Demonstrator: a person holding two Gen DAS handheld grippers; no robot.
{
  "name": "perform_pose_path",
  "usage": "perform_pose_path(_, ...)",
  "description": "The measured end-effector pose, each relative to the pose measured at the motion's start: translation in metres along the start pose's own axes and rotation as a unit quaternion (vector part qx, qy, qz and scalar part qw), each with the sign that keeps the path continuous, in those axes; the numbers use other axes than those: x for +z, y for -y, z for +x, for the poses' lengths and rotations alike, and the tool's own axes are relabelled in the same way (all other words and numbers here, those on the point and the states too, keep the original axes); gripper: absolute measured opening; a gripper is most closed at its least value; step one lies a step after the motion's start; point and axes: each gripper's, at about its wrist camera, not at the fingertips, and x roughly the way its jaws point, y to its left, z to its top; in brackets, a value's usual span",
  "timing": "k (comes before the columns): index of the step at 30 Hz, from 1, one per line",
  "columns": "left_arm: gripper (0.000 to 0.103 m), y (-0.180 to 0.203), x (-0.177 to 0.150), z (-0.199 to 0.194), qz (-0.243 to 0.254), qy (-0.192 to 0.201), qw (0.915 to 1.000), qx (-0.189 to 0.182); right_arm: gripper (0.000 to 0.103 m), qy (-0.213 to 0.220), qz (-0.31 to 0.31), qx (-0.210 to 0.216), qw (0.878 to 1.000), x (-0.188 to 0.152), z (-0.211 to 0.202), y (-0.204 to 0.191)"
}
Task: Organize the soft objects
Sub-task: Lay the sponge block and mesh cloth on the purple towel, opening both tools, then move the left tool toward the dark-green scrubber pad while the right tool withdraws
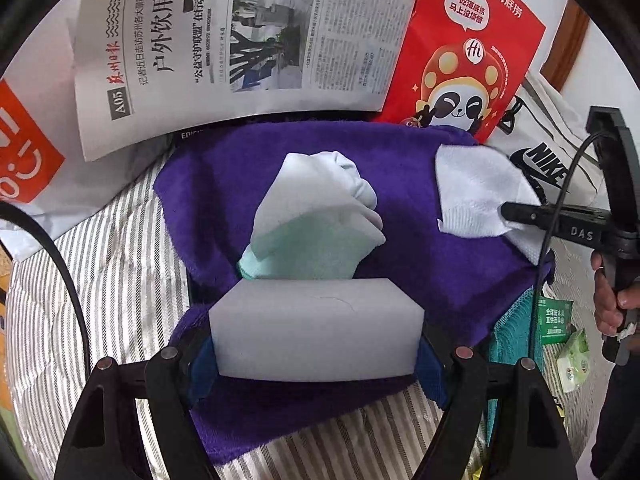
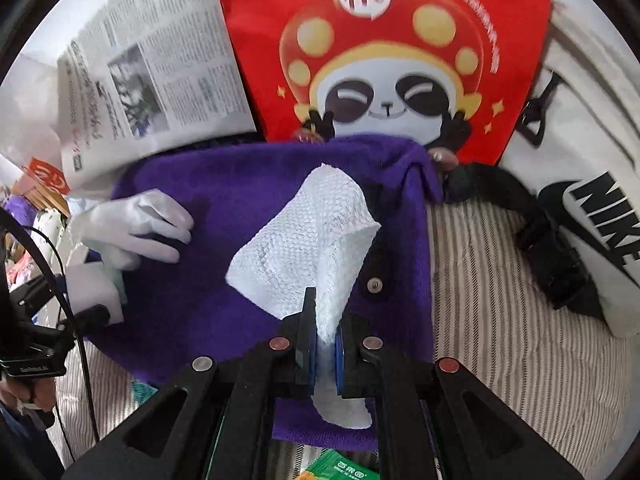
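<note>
White cloth [image 2: 304,248], grey sponge [image 1: 316,326], one each

A striped bed [image 2: 500,320] carries a purple towel [image 2: 224,304] under the right claw [image 2: 325,350], with a white bag [image 2: 592,168] to its right and a newspaper [image 1: 224,40] beyond.

One purple towel [image 1: 312,152]; one grey sponge block [image 1: 316,328]; one glove [image 1: 320,216]; one white cloth [image 2: 308,248]; one newspaper [image 1: 240,40].

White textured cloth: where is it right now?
The white textured cloth is pinched in the right gripper over the purple towel, right of the white glove.
</note>
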Motion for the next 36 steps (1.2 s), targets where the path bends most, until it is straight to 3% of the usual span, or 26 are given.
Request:
perform_pose_path(17,0.08,0.011,0.001,0.014,0.036,-0.001,0.9993,0.009,0.012,-0.029,-0.015,-0.007,0.999,-0.004,0.035,-0.007)
perform_pose_path(21,0.082,0.014,0.003,0.017,0.04,-0.011,0.999,0.015,0.024,-0.033,-0.016,-0.004,0.999,-0.004,0.037,-0.006)
perform_pose_path(24,0.082,0.017,0.002,0.018,0.052,-0.015,0.9983,0.022,0.058,-0.033,-0.019,0.002,0.999,-0.003,0.037,-0.005)
perform_pose_path(36,0.088,0.019,-0.003,0.001,0.042,-0.031,0.9978,0.042,0.06,-0.018,-0.039,-0.01,0.999,-0.013,0.006,-0.01)
